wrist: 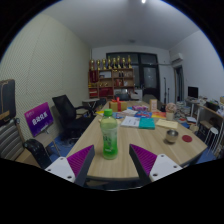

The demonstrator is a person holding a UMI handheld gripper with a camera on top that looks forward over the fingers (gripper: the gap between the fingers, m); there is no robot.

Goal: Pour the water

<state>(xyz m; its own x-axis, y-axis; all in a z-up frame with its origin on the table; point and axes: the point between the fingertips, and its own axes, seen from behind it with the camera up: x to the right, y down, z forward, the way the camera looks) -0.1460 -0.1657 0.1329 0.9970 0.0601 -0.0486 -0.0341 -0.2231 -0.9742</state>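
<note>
Gripper held level just off the near edge of the wooden table, fingers spread wide, nothing between them. Purple pads face inward, open gap aimed at the green bottle.

Bottle stands upright on the table just ahead of the fingers, slightly left of the gap's centre. Green cap looks to be on. Not touched by either finger.

Likely pour target: a small metal cup, right of the bottle and a bit farther back, well apart from it. Can't tell if there's anything in it.

Reading: approach stage, grasp not yet made. Wide opening makes sense, since the bottle body needs clearance on both sides. A level, head-on line suits a side grasp at mid-body.

Clutter farther back: papers, boxes, a red item near the cup. Office chair off the table's left side, shelf at the far wall.

Risk: a finger clipping the bottle could tip it.
</note>
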